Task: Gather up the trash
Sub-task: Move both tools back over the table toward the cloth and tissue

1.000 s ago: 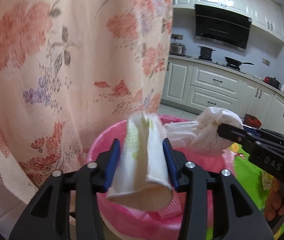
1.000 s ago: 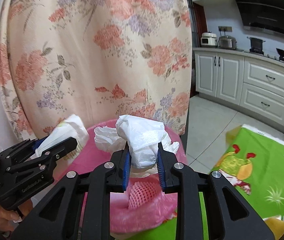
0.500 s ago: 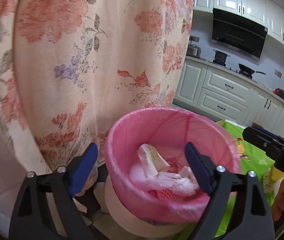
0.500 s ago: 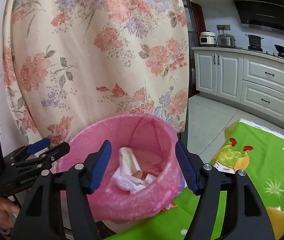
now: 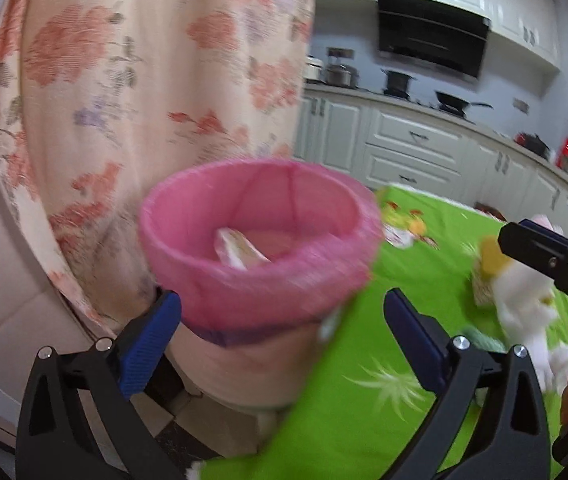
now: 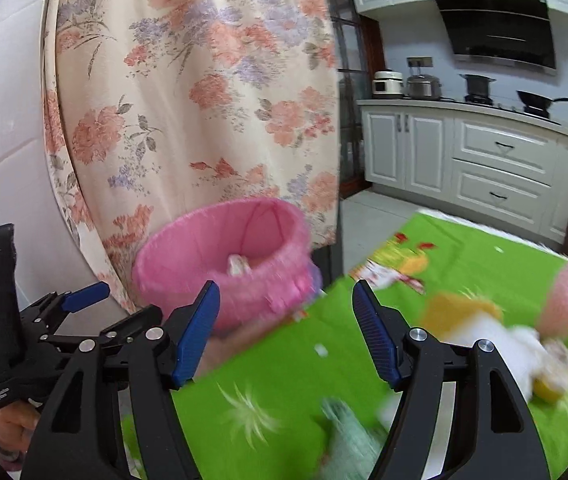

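Both grippers, left (image 5: pixel 281 334) and right (image 6: pixel 286 330), have just been opening; their jaws stand spread with nothing between them. Trash (image 5: pixel 239 250) lies inside the pink bin (image 5: pixel 267 280), which stands at the green worktop's (image 5: pixel 364 360) edge, against a floral curtain (image 5: pixel 143 80). More litter (image 6: pixel 496 344) lies right of the bin.

both wrist views face the pink bin (image 5: pixel 259 240) closely.
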{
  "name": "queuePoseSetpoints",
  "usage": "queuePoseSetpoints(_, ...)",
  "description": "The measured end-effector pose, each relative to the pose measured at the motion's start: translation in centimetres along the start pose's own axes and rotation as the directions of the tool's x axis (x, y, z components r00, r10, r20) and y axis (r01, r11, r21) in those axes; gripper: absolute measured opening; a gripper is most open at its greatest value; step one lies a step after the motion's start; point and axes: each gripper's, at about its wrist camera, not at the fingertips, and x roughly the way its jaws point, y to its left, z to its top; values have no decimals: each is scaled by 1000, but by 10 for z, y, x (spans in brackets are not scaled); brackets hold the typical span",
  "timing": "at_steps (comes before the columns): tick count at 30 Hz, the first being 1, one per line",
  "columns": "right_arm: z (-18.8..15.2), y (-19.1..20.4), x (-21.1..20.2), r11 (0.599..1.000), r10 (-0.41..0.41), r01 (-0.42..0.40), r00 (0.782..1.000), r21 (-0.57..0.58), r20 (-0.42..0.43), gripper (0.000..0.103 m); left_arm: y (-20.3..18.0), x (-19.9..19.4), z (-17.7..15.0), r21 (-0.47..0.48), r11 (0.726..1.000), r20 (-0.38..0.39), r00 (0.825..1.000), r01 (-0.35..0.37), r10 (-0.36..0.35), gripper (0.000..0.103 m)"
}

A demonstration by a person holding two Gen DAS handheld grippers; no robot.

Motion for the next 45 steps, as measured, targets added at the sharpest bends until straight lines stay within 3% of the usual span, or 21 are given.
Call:
queuePoseSetpoints(10, -63, -69, -66, 978, -166, 170, 985, 118, -45, 66, -92, -8, -27, 120, 983, -10, 991, 137, -137, 98)
queuePoseSetpoints(19, -103, -105, -83, 946, -245, 265, 962, 188, -122, 66, -137, -6, -44, 201, 958, -41, 979, 204, -200, 98)
queuePoseSetpoints(29, -109, -107, -71, 945, -223, 254, 961, 207, -161, 66, -136, 0, -49, 205, 956, -57, 978, 208, -201, 98)
queuePoseSetpoints(39, -114, -112, -67, 932, -240, 288, 945, 219, -222, 66, -130, 3, -49, 182, 960, -68, 977, 212, -203, 98)
queuePoseSetpoints(45, -118, -113, -62, 932, -222, 283, 940, 226, -259, 50, -136, 6, -53, 192, 955, -82, 974, 224, -212, 98)
